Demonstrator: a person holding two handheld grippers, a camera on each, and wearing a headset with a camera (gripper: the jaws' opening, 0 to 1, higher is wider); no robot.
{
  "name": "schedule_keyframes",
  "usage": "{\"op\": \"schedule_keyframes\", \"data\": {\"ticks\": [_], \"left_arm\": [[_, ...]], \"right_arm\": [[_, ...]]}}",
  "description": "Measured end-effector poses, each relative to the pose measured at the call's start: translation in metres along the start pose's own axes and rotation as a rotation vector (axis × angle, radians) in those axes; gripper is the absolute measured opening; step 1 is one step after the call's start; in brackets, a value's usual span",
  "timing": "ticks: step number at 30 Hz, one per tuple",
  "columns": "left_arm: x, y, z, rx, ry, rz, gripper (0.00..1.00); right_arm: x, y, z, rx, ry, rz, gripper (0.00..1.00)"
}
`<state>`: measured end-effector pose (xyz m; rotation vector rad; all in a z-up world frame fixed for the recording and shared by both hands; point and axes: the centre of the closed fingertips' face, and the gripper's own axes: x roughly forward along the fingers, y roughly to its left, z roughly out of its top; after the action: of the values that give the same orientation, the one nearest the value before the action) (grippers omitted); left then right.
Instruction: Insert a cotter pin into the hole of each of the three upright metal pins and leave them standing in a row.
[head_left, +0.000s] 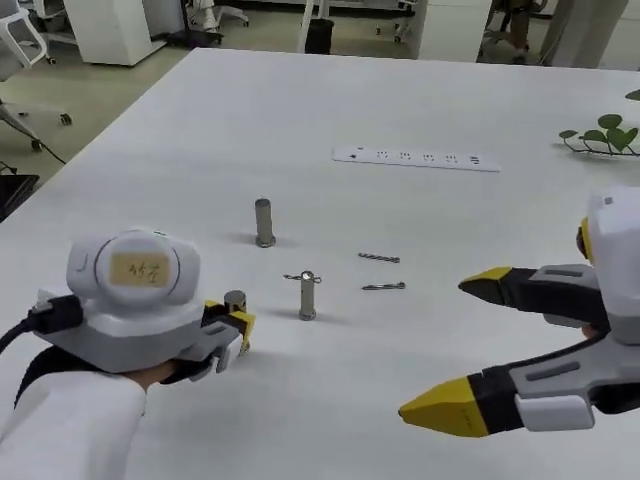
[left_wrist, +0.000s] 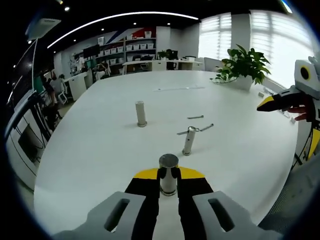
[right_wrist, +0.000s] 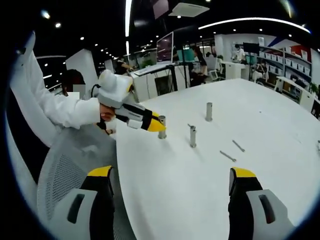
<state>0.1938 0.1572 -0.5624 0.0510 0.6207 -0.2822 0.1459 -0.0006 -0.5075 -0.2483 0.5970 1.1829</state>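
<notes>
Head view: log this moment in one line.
left gripper: shut on nearest grey metal pin; right gripper: open; middle pin: silver cotter pin inserted; far pin: empty

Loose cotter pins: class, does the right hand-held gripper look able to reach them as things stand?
Probably yes: the right hand-held gripper is open, and only bare table lies between it and the cotter pins.

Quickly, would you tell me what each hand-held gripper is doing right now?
Left hand-held gripper: shut on the nearest pin.
Right hand-held gripper: open, holding nothing.
</notes>
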Motion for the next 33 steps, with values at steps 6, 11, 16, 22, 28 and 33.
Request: {"op": "schedule_keyframes", "data": {"ticks": [6, 11, 16, 22, 28, 33], "left_arm": [[0.005, -0.002, -0.005, -0.071, 0.023, 0.026, 0.09], [0.008, -0.002, -0.003, -0.045, 0.022, 0.053, 0.09], [0.01, 0.0, -0.005, -0.089, 0.024, 0.077, 0.09], [0.015, 0.001, -0.007, -0.129, 0.047, 0.097, 0.09], [0.018, -0.004, -0.007, -0.117, 0.034, 0.104, 0.1], [0.017, -0.003, -0.008, -0.111, 0.025, 0.118, 0.1]], "right_arm": [[-0.003, -0.002, 0.0, -0.001, -0.012, 0.001, 0.94], [-0.002, -0.001, 0.001, -0.01, -0.015, 0.009, 0.94], [0.003, -0.002, -0.006, 0.002, -0.016, 0.027, 0.93], [0.006, -0.002, -0.01, 0.005, -0.014, 0.028, 0.92], [0.004, 0.002, -0.017, -0.001, 0.003, 0.034, 0.92], [0.002, 0.003, -0.02, 0.004, 0.006, 0.029, 0.92]]}}
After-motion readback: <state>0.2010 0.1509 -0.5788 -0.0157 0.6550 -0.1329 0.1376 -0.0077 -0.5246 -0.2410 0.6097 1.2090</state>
